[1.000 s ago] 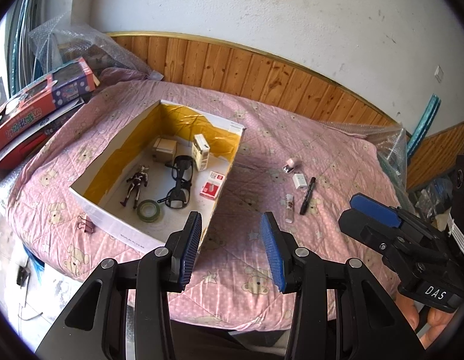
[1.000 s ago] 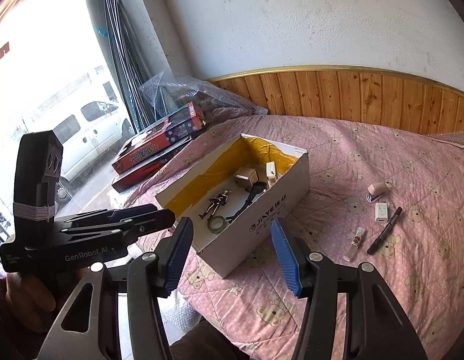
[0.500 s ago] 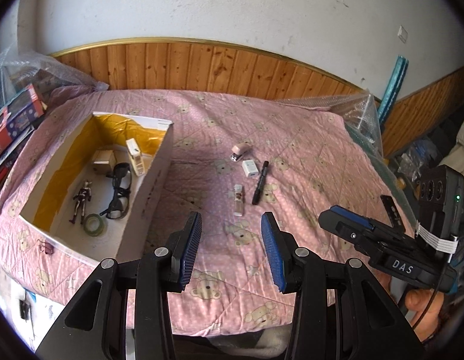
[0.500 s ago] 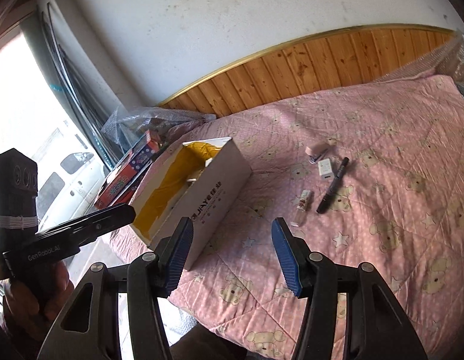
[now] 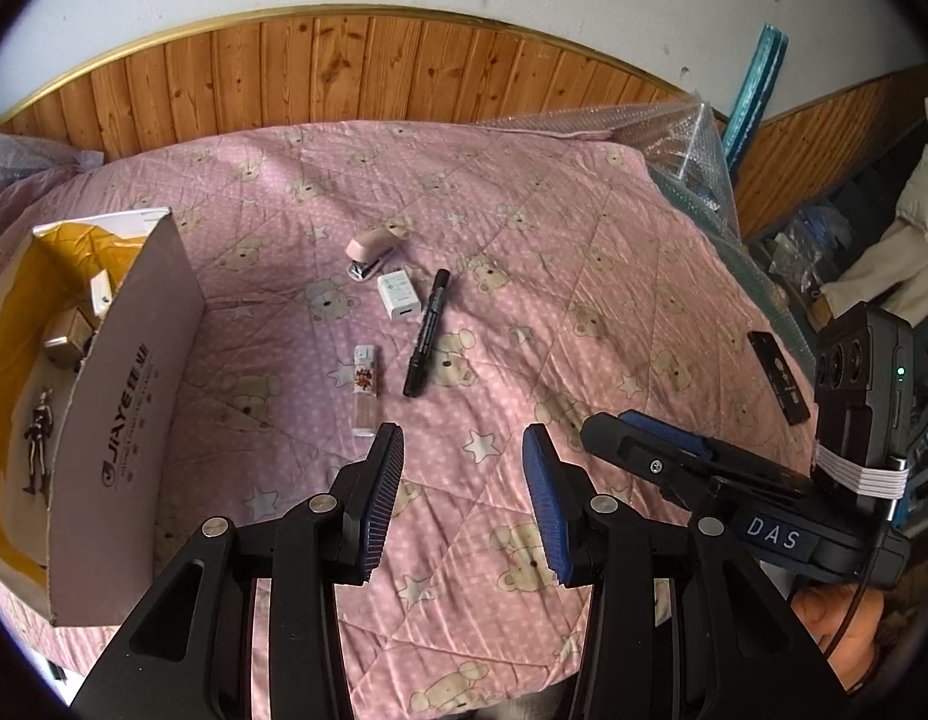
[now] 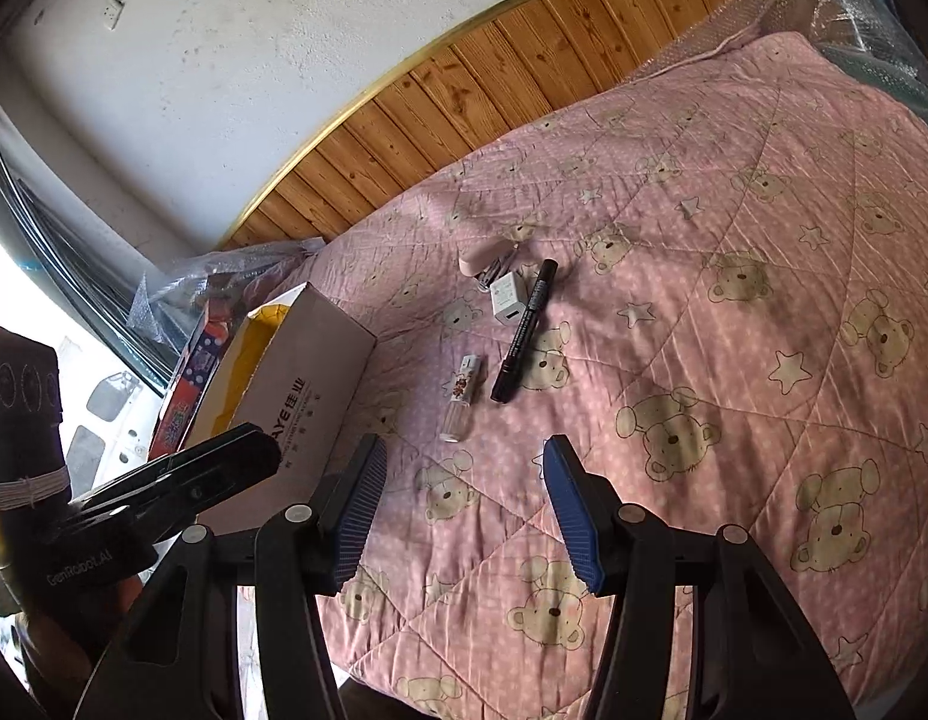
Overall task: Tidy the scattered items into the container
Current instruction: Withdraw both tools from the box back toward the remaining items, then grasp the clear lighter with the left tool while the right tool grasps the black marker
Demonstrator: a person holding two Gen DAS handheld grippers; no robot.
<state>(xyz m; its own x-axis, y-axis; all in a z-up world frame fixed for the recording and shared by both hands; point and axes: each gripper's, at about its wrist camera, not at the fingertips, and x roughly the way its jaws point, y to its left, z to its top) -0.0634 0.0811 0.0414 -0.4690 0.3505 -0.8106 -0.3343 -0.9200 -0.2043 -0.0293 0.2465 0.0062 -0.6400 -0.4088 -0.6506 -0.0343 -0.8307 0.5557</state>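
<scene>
A white cardboard box (image 5: 128,396) with a yellow lining stands on the pink bedspread at the left; it also shows in the right wrist view (image 6: 296,396). On the spread lie a pink stapler (image 5: 373,249), a white charger (image 5: 399,295), a black marker (image 5: 427,333) and a clear lighter (image 5: 365,389). They also show in the right wrist view: stapler (image 6: 485,261), charger (image 6: 507,298), marker (image 6: 524,330), lighter (image 6: 460,399). My left gripper (image 5: 462,450) is open and empty, just short of the lighter. My right gripper (image 6: 464,468) is open and empty, near the lighter.
The box holds a small figure (image 5: 38,438) and little cartons (image 5: 65,339). A black remote (image 5: 779,375) lies near the bed's right edge. Bubble wrap (image 5: 674,138) lies at the far right corner. Colourful boxes (image 6: 191,384) sit beyond the container by the window.
Both views have swung right and come closer, from the box to the scattered items. Both grippers stay open and empty.
</scene>
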